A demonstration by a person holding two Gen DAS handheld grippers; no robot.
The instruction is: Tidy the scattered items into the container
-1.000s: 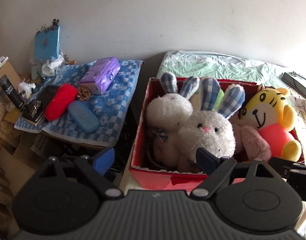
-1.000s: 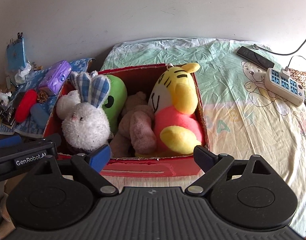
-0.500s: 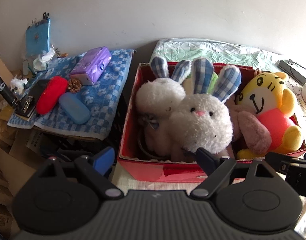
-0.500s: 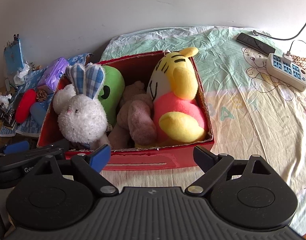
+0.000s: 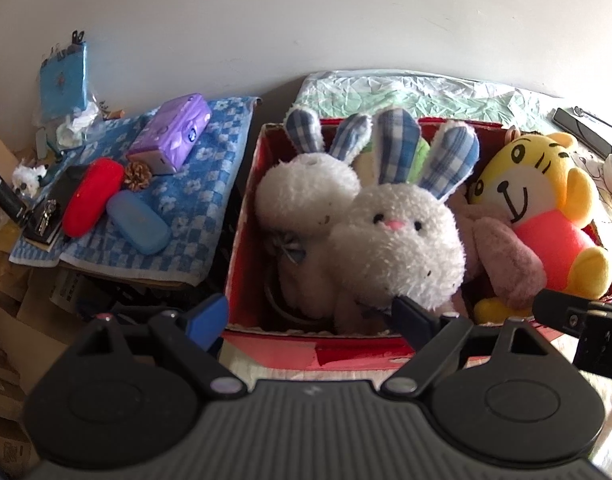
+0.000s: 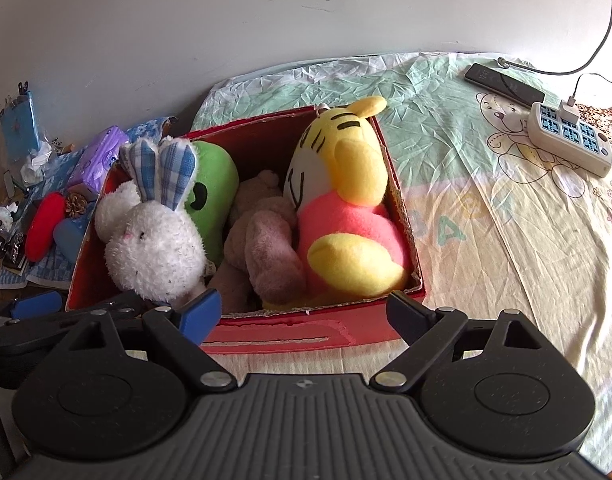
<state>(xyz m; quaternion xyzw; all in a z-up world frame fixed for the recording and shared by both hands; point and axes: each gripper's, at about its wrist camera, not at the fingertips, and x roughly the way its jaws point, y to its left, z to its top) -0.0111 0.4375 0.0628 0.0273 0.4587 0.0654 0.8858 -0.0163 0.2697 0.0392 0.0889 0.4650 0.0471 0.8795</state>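
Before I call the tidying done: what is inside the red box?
The red box holds a white rabbit, a second white plush, a green plush, a pink plush and a yellow tiger. Whatever lies beneath them is covered.

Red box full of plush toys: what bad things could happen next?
The red cardboard box is packed. The yellow tiger plush and white bunny plush with checked ears rise above its rim, so they might tumble out if bumped. The open left gripper hangs close to the bunny and could snag its fur. The box's near wall looks torn, so lifting there may rip it.
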